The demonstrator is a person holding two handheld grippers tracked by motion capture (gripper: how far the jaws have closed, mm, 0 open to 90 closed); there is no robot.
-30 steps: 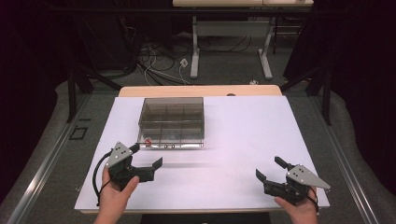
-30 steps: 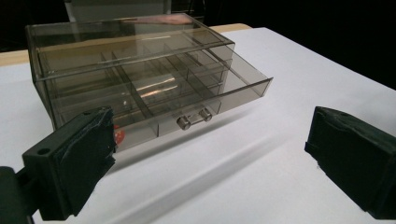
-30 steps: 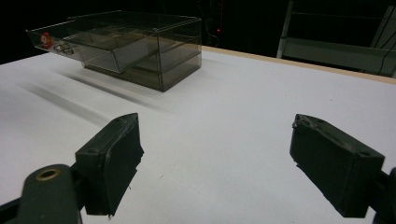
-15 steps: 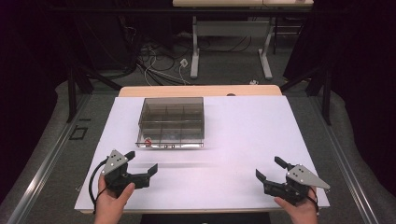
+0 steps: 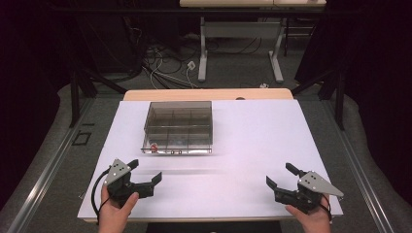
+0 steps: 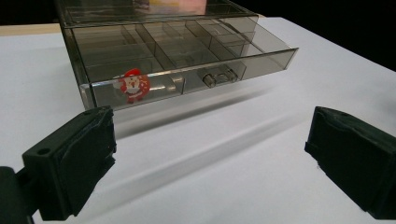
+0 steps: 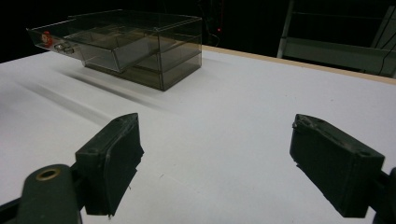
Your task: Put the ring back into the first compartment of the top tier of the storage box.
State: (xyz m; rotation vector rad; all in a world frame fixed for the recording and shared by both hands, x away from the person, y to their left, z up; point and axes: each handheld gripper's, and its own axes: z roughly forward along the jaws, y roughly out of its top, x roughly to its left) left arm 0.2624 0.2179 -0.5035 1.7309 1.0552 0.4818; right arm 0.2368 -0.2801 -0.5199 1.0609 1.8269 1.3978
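A smoky clear plastic drawer box [image 5: 179, 127] sits on the white table [image 5: 252, 141], left of centre toward the back. Its lowest drawer [image 6: 187, 70] is pulled out toward me and has a Santa sticker [image 6: 133, 85] on its front. Small metal pieces [image 6: 217, 77] lie inside it. My left gripper [image 5: 145, 170] stands open near the front left edge, short of the drawer, with nothing between its jaws. My right gripper [image 5: 279, 174] is open and empty near the front right. The box [image 7: 135, 44] lies far off to its left.
A wooden strip [image 5: 209, 94] borders the table's far edge. Beyond it, desk legs [image 5: 203, 53] and cables [image 5: 160, 58] stand on the grey floor. Metal rails [image 5: 43, 179] run along both sides of the table.
My left gripper has drawn back from the drawer toward the table's front edge, still open. The right gripper and the box have not moved.
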